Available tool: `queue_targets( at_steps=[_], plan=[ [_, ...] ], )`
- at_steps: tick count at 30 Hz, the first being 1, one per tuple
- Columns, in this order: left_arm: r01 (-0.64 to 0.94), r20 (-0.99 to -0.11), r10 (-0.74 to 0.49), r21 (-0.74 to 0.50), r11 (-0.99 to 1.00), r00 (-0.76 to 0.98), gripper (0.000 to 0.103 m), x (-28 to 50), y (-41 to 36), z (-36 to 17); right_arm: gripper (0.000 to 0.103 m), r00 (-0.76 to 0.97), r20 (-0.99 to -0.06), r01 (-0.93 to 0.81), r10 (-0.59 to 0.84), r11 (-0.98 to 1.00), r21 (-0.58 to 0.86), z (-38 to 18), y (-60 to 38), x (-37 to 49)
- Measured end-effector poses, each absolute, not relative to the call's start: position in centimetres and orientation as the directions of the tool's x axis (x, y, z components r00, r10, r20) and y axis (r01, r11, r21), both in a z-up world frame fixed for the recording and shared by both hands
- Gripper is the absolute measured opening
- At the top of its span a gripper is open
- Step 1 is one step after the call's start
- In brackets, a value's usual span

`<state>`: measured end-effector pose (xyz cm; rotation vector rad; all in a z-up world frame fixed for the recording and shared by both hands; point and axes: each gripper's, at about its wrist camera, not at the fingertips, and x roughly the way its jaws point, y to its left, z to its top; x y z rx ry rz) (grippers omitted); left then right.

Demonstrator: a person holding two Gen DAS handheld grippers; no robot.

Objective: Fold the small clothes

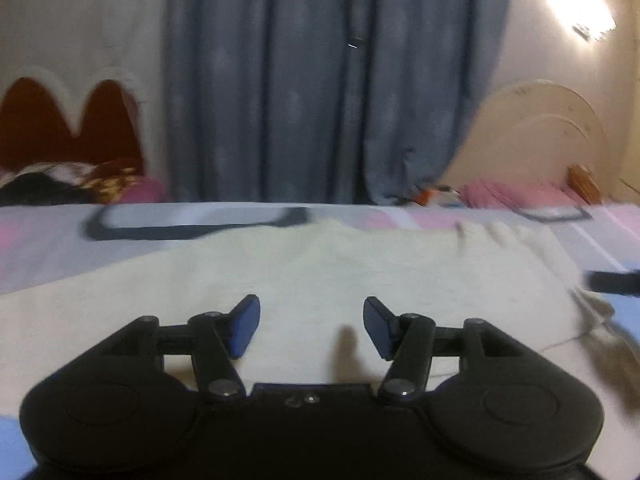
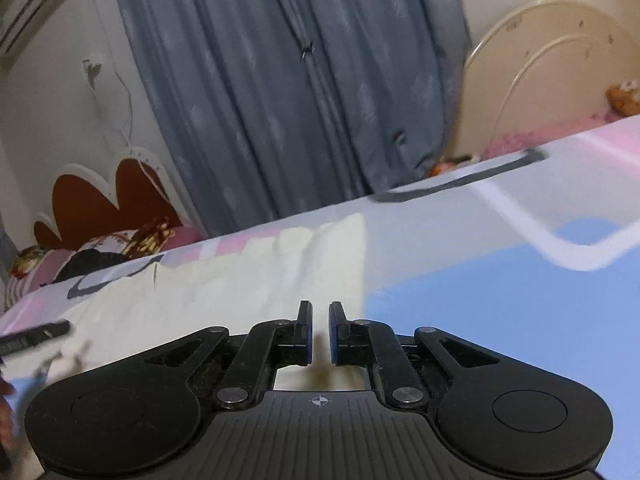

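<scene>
the cream cloth (image 1: 320, 264) lies flat on the patterned bed sheet (image 1: 48, 248). the left gripper (image 1: 312, 326) hangs above it with fingers spread and nothing between them. the right gripper (image 2: 319, 332) is at the cloth's edge, fingers almost together, a thin gap showing; i see no fabric pinched there. risk: the loose side can slide or wrinkle, so the fold gets crooked

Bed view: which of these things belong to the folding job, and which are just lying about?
Job:
cream cloth, spread flat on the bedsheet
left tool, open over the cloth
right tool, nearly shut, nothing visibly between the pads

Lying about:
curtain
pink pillow
headboard
patterned bedding
</scene>
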<state>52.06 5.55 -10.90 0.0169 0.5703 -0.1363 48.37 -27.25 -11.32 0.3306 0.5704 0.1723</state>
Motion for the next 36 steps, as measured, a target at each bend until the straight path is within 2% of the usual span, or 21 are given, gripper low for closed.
queue_targets(
  at_steps=[2,4,8,10,12,14,16,18,20,22,23,25,27,30,31,32,36],
  plan=[
    [0.096,-0.579,-0.071,0.012,0.995,0.813,0.058,53.1,5.2,-12.4,0.008,0.799,-0.531,-0.133,0.282,0.944,0.301,-11.8,-25.4,50.3],
    [0.067,-0.581,-0.071,-0.029,0.997,0.811,0.059,53.0,6.8,-13.0,0.007,0.786,-0.565,-0.174,0.251,0.967,0.186,-12.5,-24.5,51.3],
    [0.032,-0.561,-0.027,-0.001,0.999,0.828,0.058,52.6,7.9,-12.0,0.007,0.797,-0.573,-0.042,0.189,0.965,0.259,-12.8,-29.6,52.8],
    [0.038,-0.555,-0.051,-0.034,0.999,0.83,0.059,53.3,8.0,-11.8,0.007,0.822,-0.546,-0.057,0.164,0.976,0.208,-11.8,-29.1,53.4],
    [-0.001,-0.561,0.0,-0.002,1.0,0.828,0.058,54.3,7.8,-11.9,0.007,0.828,-0.529,-0.097,0.187,0.976,0.194,-11.4,-28.1,54.7],
    [-0.027,-0.606,0.03,0.013,1.0,0.795,0.062,55.0,8.3,-12.8,0.007,0.817,-0.546,-0.106,0.184,0.979,0.171,-11.8,-27.8,56.5],
    [-0.074,-0.592,0.04,-0.033,0.997,0.805,0.057,54.3,9.3,-12.4,0.006,0.784,-0.61,-0.041,0.115,0.99,0.134,-13.7,-28.7,58.0],
    [-0.128,-0.53,0.092,-0.032,0.991,0.843,0.056,52.3,10.5,-11.3,0.006,0.779,-0.613,-0.016,0.133,0.981,0.194,-13.1,-29.8,57.7],
    [-0.132,-0.513,0.046,-0.132,0.982,0.857,0.055,50.4,12.2,-10.9,0.007,0.809,-0.574,-0.035,0.126,0.985,0.167,-11.9,-29.4,55.6],
    [-0.138,-0.527,0.033,-0.161,0.977,0.849,0.053,49.4,12.8,-11.0,0.007,0.827,-0.537,-0.067,0.166,0.978,0.2,-11.4,-29.4,53.1],
    [-0.133,-0.529,0.018,-0.18,0.975,0.848,0.051,49.2,13.1,-11.1,0.007,0.83,-0.532,-0.068,0.168,0.977,0.203,-11.4,-29.3,52.0],
    [-0.113,-0.529,-0.022,-0.221,0.969,0.848,0.038,49.3,13.3,-11.2,0.008,0.835,-0.521,-0.067,0.179,0.972,0.226,-11.7,-28.9,50.4],
    [-0.096,-0.554,-0.041,-0.216,0.972,0.832,0.032,50.1,12.8,-11.4,0.008,0.832,-0.52,-0.072,0.195,0.966,0.247,-12.1,-28.5,49.2],
    [-0.082,-0.615,-0.035,-0.16,0.984,0.788,0.033,50.9,11.5,-12.1,0.008,0.82,-0.54,-0.057,0.191,0.965,0.254,-12.7,-28.0,48.9],
    [-0.08,-0.612,-0.019,-0.133,0.988,0.791,0.023,50.7,11.0,-12.1,0.007,0.815,-0.548,-0.055,0.188,0.966,0.251,-12.9,-27.9,49.1],
    [-0.074,-0.606,-0.022,-0.132,0.988,0.795,0.008,50.5,10.7,-12.1,0.007,0.812,-0.554,-0.05,0.185,0.967,0.25,-13.1,-27.9,49.0],
    [-0.079,-0.581,-0.025,-0.153,0.985,0.814,0.005,49.4,10.6,-12.0,0.007,0.813,-0.557,-0.043,0.169,0.972,0.232,-12.6,-28.2,48.9]
  ],
)
